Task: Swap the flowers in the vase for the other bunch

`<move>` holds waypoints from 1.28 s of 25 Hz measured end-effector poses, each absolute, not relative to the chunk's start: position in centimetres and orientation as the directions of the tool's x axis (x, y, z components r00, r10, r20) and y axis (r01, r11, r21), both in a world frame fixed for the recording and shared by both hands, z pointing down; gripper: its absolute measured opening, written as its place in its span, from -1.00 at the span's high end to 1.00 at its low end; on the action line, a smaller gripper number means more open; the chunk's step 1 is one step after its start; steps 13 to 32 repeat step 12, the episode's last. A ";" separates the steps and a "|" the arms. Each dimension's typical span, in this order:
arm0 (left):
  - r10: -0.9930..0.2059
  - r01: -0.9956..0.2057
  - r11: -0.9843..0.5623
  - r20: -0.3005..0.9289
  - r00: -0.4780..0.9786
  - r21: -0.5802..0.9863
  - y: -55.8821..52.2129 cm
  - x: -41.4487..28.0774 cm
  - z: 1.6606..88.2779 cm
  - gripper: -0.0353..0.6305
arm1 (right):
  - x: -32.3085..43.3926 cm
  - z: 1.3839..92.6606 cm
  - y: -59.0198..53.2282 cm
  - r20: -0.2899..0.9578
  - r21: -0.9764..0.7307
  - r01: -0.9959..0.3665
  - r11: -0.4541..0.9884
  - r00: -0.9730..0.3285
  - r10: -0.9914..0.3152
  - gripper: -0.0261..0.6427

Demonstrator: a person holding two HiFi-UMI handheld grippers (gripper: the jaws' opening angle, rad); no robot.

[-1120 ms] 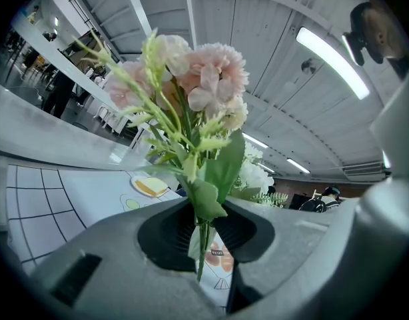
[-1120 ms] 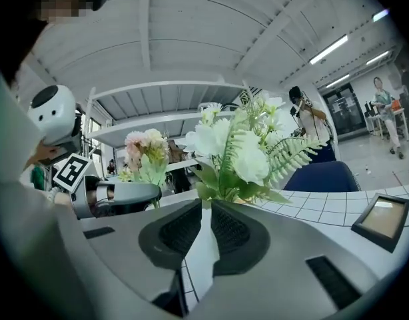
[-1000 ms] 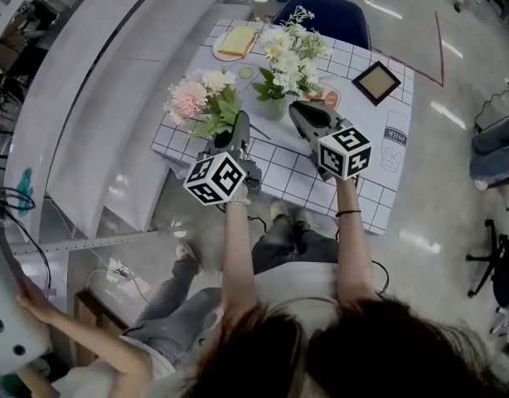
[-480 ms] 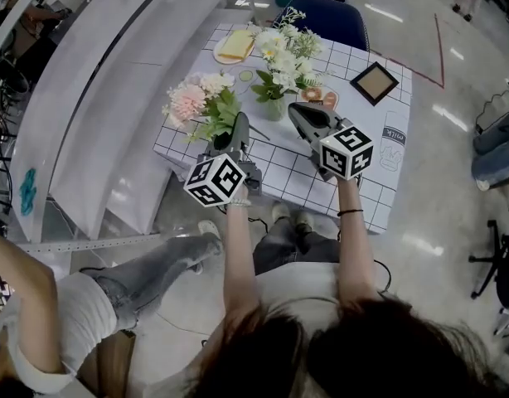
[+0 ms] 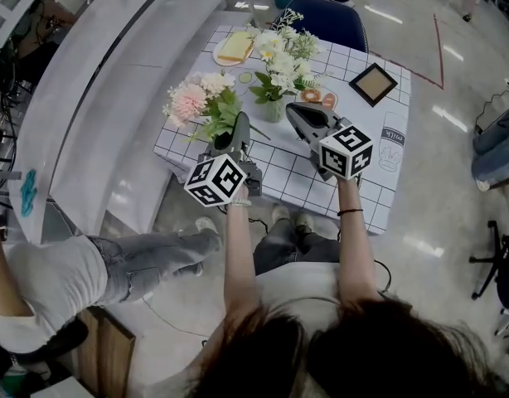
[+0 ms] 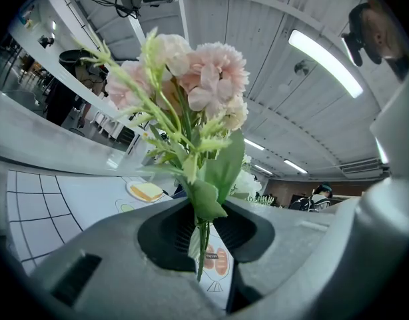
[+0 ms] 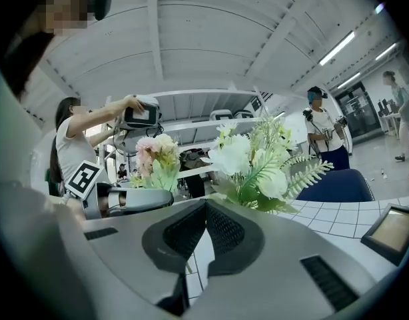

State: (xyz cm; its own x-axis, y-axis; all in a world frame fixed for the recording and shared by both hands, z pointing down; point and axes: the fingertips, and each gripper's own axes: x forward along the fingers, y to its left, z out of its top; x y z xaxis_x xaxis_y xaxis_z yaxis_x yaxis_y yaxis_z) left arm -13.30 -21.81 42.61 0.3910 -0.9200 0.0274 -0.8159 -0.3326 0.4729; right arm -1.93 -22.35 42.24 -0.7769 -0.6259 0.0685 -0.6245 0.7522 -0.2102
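Observation:
A pink bunch of flowers (image 5: 196, 102) stands up from my left gripper (image 5: 240, 124), which is shut on its thin green stems (image 6: 202, 245) over the table's near left part. The blooms (image 6: 204, 79) fill the left gripper view. A white bunch (image 5: 283, 56) sits in a small pale green vase (image 5: 274, 109) at the table's middle. My right gripper (image 5: 292, 109) hovers just right of the vase, level with it. Its fingertips meet with nothing between them (image 7: 205, 204). The white bunch (image 7: 251, 159) rises right behind them.
The table (image 5: 379, 172) has a white grid cloth. On it are a plate of toast (image 5: 236, 44) at the far left, a small plate (image 5: 322, 98) beside the vase, and a picture frame (image 5: 375, 83) at the far right. A blue chair (image 5: 329, 15) stands behind. A person (image 5: 80, 272) is on the floor at left.
Both grippers have stayed almost where they were, the pink bunch still held. The person at the lower left has moved across the floor.

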 end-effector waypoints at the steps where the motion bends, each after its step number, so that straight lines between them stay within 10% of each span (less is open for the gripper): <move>1: -0.920 -0.816 -0.332 0.027 0.391 0.473 -21.8 -13.3 42.6 0.66 | -2.0 42.3 -22.3 0.071 -0.207 -0.624 0.753 -0.778 -0.625 0.89; 32: -0.920 -0.814 -0.336 0.020 0.392 0.474 -21.7 -12.8 42.9 0.66 | -2.4 42.4 -22.2 0.075 -0.186 -0.608 0.772 -0.792 -0.606 0.89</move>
